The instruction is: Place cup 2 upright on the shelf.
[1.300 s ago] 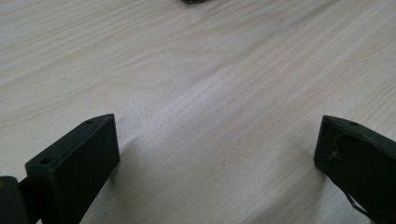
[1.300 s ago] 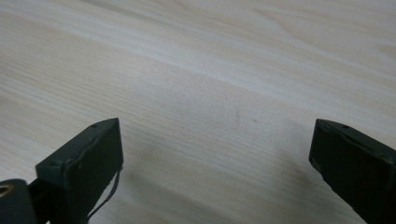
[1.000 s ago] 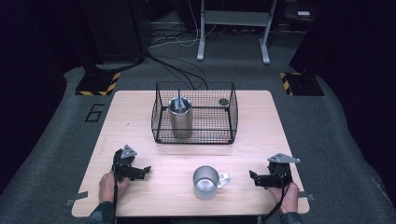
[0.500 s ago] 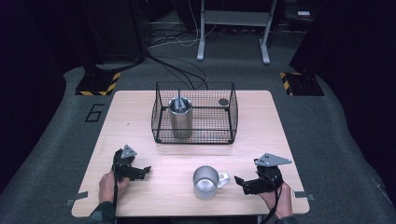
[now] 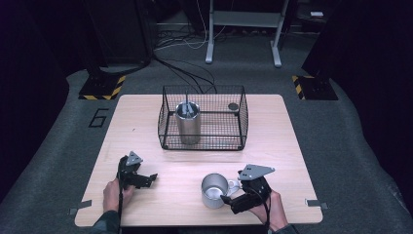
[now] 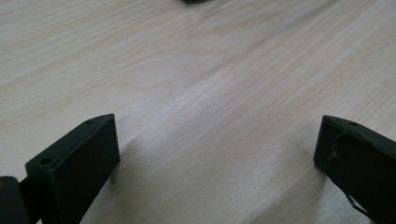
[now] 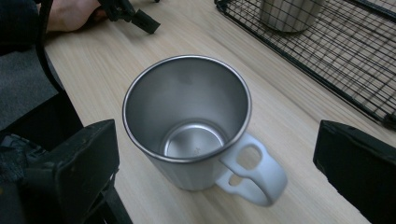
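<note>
wooden table (image 5: 292, 146): one mug (image 5: 214, 189), one basket (image 5: 203, 118), two grippers.

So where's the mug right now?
In the high view the mug stands upright near the table's front edge, right of centre, just left of the right gripper and in front of the wire basket.

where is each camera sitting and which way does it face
High view: above the person's side, looking forward and down on the table, wire basket and mug; both hands with the left gripper and right gripper enter from below.
Left gripper view: on the left gripper, facing bare tabletop between its open jaws.
Right gripper view: on the right gripper, looking down into the mug between open jaws; the other hand lies beyond.
Shared: the high and right gripper views both show the mug and basket.
</note>
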Available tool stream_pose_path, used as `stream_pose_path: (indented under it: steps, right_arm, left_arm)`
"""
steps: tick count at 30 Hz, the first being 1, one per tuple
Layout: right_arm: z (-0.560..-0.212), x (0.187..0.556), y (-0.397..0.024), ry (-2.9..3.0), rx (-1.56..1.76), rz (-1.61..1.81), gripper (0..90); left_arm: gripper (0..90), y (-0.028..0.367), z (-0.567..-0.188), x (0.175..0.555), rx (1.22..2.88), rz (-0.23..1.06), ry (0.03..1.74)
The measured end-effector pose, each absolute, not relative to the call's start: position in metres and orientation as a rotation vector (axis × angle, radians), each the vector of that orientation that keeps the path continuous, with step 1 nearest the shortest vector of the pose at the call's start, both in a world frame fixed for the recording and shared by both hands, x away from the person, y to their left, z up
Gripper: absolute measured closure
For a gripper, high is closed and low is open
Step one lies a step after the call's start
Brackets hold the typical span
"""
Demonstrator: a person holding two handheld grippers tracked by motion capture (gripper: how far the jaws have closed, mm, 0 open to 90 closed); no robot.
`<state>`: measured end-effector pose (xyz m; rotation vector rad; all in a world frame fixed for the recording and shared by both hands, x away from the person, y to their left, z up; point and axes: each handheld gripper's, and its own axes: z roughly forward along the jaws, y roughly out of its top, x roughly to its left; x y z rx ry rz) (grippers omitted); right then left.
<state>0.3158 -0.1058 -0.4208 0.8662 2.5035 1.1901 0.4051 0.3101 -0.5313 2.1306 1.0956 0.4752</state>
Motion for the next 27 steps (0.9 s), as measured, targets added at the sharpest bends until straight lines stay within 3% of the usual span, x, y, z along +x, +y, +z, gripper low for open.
stream_pose_path:
  steps: [27]
  right_arm:
    - [-0.439, 0.334, -0.059, 2.629, 0.800, 1.060, 1.8]
  left_arm:
    - [0.0, 0.310, -0.531, 0.405, 2.131, 0.474, 1.095]
